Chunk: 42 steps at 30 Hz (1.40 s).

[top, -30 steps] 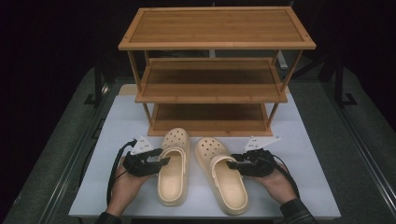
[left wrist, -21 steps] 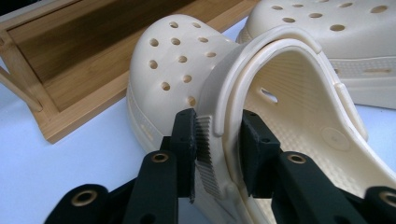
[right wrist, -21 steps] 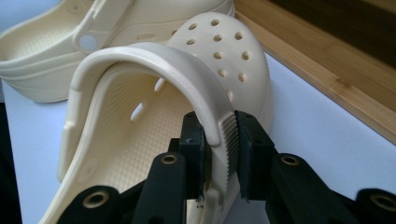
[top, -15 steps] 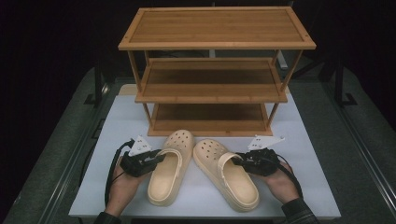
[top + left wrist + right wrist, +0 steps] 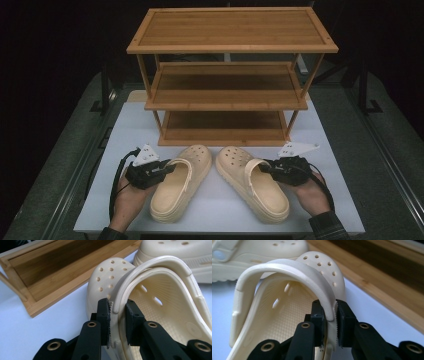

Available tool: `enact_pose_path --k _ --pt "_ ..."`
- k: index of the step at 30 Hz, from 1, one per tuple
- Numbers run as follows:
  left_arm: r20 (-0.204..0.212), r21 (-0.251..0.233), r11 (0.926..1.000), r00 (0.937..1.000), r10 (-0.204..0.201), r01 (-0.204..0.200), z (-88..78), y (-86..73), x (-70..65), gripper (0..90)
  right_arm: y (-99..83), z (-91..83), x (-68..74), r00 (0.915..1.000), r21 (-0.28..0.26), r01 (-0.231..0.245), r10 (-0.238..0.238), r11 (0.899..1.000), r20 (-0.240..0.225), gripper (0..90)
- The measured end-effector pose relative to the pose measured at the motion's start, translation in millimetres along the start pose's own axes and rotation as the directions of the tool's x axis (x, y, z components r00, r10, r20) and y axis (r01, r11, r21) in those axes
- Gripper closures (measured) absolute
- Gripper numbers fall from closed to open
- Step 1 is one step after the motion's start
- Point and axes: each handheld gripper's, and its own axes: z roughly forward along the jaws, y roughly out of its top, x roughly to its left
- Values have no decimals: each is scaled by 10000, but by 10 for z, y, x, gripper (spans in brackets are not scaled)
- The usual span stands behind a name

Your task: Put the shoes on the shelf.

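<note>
On table (image 5: 210,205), each hand-held gripper, left (image 5: 167,169) and right (image 5: 264,167), pinches shoe rim: left shoe (image 5: 177,182), right shoe (image 5: 252,182). Shoes look light, soft, bendy.

You have two cream foam clogs with perforated toes lying sole-down on the white tabletop before the bamboo rack: the left clog (image 5: 179,181) and the right clog (image 5: 253,180), toes close together, heels splayed outward, straps folded forward.
</note>
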Motion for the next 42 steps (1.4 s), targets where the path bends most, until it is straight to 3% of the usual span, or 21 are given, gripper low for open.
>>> enact_pose_path --k 7,14,29,36,42 --pt "64 -158 9998 9999 110 -109 42 138 40 765 54 -80 -182 9991 -282 -147 158 9995 401 778" --pt "81 -359 9993 9999 67 -65 184 298 139 765 177 -30 -331 9972 -376 -142 169 9992 732 777" --pt "-692 -545 9985 9976 -87 50 608 527 372 764 411 310 -617 9875 -320 -367 411 9988 1521 776" --pt "-1273 -705 9975 9918 -99 9 800 589 384 763 462 471 -659 9819 -270 -354 398 9990 1850 775" --pt "-1721 -659 9977 9851 27 -143 959 620 399 762 513 591 -685 9713 -472 -368 468 9982 2333 774"
